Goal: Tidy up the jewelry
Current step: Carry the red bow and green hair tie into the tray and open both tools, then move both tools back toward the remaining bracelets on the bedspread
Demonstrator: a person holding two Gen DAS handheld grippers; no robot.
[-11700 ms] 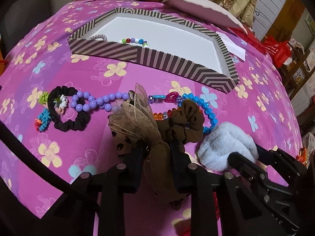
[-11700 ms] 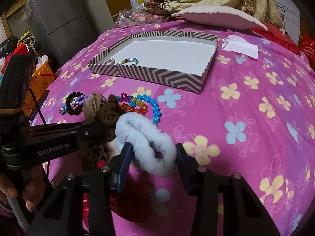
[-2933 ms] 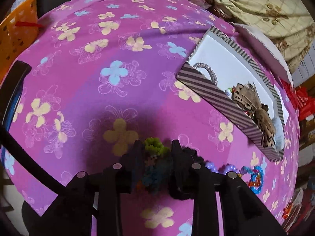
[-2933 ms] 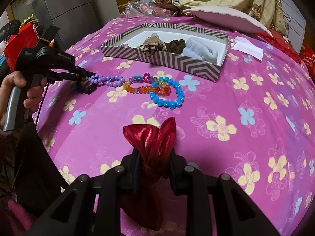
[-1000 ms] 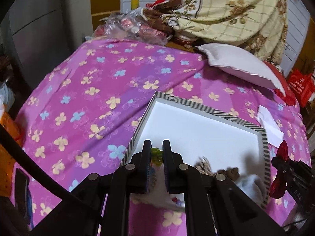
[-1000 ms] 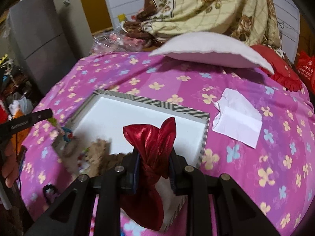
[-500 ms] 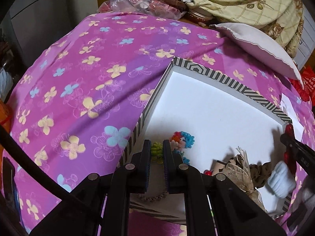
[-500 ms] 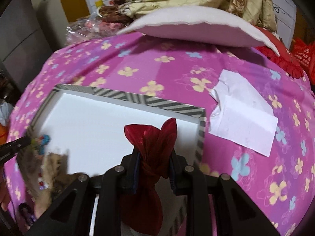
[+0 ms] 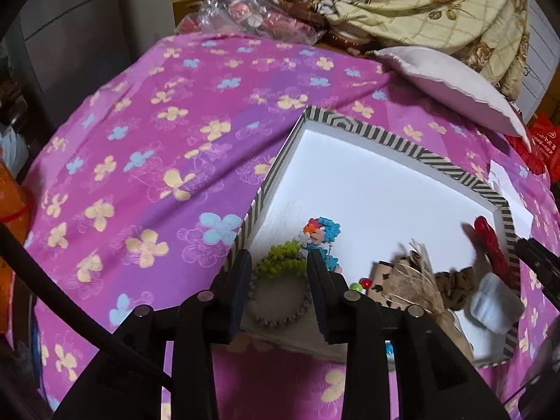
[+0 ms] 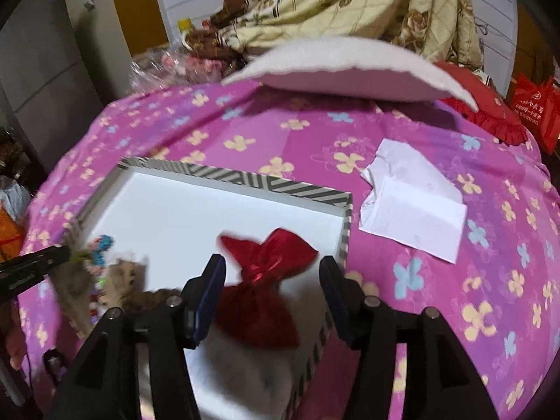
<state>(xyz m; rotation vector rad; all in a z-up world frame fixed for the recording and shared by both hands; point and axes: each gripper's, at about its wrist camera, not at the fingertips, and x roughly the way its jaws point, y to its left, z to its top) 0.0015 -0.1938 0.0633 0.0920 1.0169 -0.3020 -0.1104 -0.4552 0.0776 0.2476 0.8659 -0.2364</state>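
A striped box with a white floor (image 9: 367, 189) lies on the pink flowered cover; it also shows in the right wrist view (image 10: 168, 217). My left gripper (image 9: 280, 266) is open over the box's near left corner, with the green, blue and orange hair tie (image 9: 304, 245) lying between and just beyond its fingers. My right gripper (image 10: 273, 269) is open above the box's right end, and the red satin bow (image 10: 266, 273) lies loose between its fingers, also seen in the left wrist view (image 9: 490, 245). A brown bow (image 9: 409, 280), brown scrunchie (image 9: 455, 283) and white scrunchie (image 9: 493, 304) lie in the box.
A grey beaded bracelet (image 9: 276, 301) lies in the box under my left gripper. A white paper (image 10: 413, 203) lies right of the box. A pale pillow (image 10: 350, 66) and a folded quilt (image 10: 343, 0) sit at the back. A grey cabinet (image 10: 42, 80) stands left.
Both grippers have opened. The left one let go of the colourful hair tie into the box's left end; the right one let go of the red bow, which has dropped into the box.
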